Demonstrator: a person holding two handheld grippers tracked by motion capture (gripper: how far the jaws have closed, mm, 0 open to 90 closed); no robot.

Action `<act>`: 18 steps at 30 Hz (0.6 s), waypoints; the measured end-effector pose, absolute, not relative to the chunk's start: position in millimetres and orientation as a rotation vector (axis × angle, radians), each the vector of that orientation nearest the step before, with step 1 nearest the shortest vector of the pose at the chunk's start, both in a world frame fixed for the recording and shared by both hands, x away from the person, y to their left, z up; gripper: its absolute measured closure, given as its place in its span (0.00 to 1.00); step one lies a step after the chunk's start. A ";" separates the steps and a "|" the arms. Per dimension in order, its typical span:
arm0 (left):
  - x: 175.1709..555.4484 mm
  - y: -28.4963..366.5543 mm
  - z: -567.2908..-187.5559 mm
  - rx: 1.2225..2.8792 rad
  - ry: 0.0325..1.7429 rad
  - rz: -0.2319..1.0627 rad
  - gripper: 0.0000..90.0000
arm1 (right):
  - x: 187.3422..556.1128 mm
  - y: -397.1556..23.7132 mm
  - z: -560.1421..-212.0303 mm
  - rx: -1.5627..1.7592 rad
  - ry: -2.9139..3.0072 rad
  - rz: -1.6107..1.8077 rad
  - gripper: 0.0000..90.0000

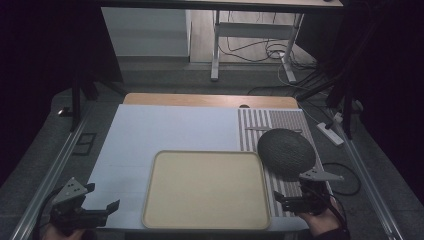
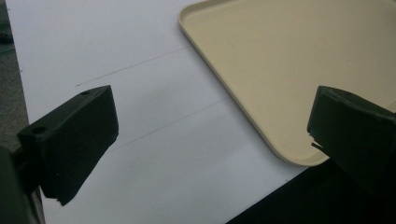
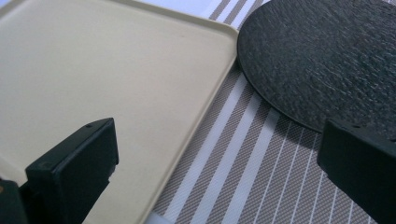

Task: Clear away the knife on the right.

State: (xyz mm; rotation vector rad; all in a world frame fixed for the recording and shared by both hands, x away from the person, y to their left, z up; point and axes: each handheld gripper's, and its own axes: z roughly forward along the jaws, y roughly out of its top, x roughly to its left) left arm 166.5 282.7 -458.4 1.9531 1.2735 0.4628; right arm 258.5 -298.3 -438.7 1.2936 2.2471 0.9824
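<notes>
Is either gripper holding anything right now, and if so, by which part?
Nothing is held. The left gripper and right gripper are both open with bare jaws, near the tray and black plate.

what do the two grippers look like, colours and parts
Both are black. The left gripper and right gripper each carry a grey three-cornered plate with small holes on top. Their fingers are chunky, matt black blocks with small round holes. A black cable trails from the right one.

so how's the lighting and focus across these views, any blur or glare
High view: dim, room edges nearly black, the tray evenly lit, no glare. Left gripper view: the left gripper has soft, blurred jaws, the tray rim sharper. Right gripper view: the dark round plate shows crisp texture, near jaws blurred.
</notes>
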 end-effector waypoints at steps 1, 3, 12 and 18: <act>166.6 282.7 -458.4 1.953 1.274 0.463 0.02 | 262.9 -298.5 -439.9 1.289 2.254 0.969 0.00; 166.8 282.7 -458.5 1.953 1.277 0.462 0.02 | 267.2 -298.8 -440.5 1.287 2.259 0.956 0.00; 167.6 282.4 -458.4 1.960 1.274 0.460 0.02 | 284.8 -299.4 -442.0 1.299 2.265 0.936 0.00; 167.7 282.4 -458.4 1.963 1.271 0.458 0.02 | 305.4 -298.5 -443.9 1.314 2.266 0.922 0.00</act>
